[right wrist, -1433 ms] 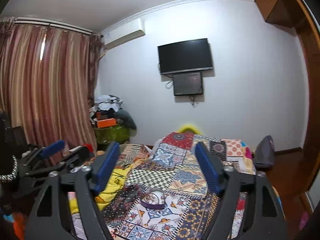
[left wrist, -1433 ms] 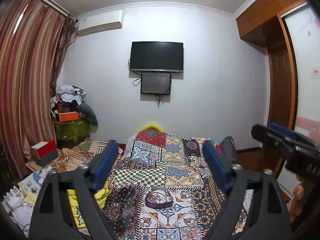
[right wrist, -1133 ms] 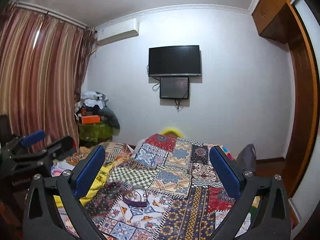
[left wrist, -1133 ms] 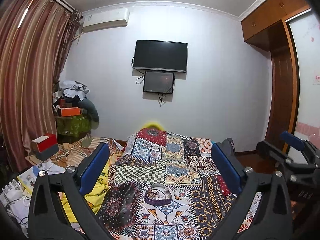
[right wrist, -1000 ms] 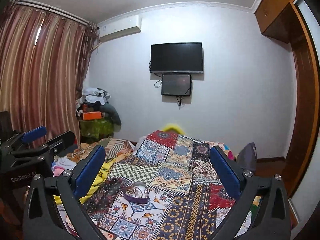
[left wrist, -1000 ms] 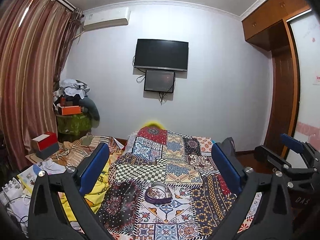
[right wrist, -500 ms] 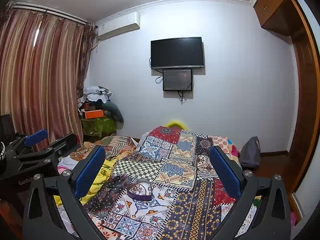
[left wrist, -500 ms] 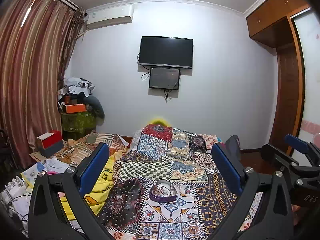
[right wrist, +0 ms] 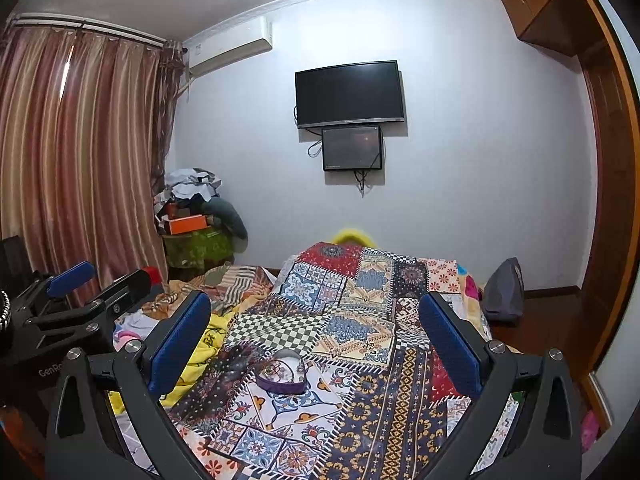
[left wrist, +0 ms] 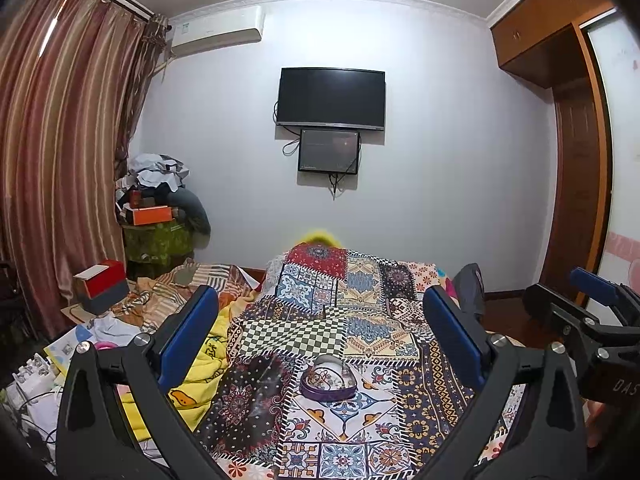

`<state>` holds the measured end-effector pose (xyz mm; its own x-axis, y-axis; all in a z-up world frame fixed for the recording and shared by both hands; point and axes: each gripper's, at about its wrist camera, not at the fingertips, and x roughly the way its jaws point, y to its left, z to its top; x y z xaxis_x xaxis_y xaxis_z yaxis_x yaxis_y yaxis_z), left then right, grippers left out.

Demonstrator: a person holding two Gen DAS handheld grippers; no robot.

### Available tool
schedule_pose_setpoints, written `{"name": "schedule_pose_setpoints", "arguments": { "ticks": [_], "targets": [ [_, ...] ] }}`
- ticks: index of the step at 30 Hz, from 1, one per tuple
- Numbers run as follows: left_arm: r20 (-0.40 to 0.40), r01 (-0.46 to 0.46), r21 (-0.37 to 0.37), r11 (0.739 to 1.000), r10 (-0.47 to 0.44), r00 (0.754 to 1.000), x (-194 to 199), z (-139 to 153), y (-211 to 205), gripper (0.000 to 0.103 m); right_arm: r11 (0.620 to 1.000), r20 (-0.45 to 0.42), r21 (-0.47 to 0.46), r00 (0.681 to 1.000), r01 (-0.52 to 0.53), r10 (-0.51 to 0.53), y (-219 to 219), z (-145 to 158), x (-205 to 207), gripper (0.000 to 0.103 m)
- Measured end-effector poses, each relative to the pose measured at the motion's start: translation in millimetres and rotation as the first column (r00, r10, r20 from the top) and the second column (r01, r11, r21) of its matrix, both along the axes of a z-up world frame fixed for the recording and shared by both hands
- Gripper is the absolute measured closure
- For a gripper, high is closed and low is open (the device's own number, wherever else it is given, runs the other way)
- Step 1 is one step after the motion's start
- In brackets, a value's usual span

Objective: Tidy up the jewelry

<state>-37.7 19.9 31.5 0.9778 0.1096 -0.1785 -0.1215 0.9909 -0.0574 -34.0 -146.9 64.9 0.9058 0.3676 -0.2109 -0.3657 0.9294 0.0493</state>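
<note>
A small purple jewelry box (left wrist: 327,378) lies open on the patchwork bedspread (left wrist: 360,320), with small trinkets inside it. In the right wrist view the same box (right wrist: 282,372) sits left of centre. My left gripper (left wrist: 320,332) is open, held well back from the box and above the bed, nothing between its blue pads. My right gripper (right wrist: 316,332) is open too, also apart from the box. Each view catches the other gripper at its edge: the right one (left wrist: 588,312) and the left one (right wrist: 80,300).
A yellow blanket (left wrist: 200,364) and striped cloth lie left of the bedspread. A red and grey box (left wrist: 102,286), papers and cables clutter the left side. Curtains (left wrist: 60,160), a piled corner stand (left wrist: 160,216), a wall TV (left wrist: 332,98) and a wooden wardrobe (left wrist: 576,160) surround the bed.
Both grippers opened wider at the start, then drifted slightly; the view shifted so the box sits a bit nearer. Nothing was picked up.
</note>
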Motion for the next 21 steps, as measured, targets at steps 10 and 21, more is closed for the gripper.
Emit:
{"name": "schedule_pose_setpoints", "arguments": {
  "ticks": [10,21],
  "targets": [
    [-0.007,0.012,0.007,1.000,-0.012,1.000,3.5,-0.8,-2.5,0.001,1.000,-0.008,0.005,1.000,0.000,0.000,-0.9,0.9,0.8,0.000],
    [-0.006,0.029,0.001,1.000,-0.029,1.000,4.6,-1.1,-2.6,0.001,1.000,-0.012,0.009,1.000,-0.001,0.001,-3.2,1.9,0.1,0.000]
  ]
}}
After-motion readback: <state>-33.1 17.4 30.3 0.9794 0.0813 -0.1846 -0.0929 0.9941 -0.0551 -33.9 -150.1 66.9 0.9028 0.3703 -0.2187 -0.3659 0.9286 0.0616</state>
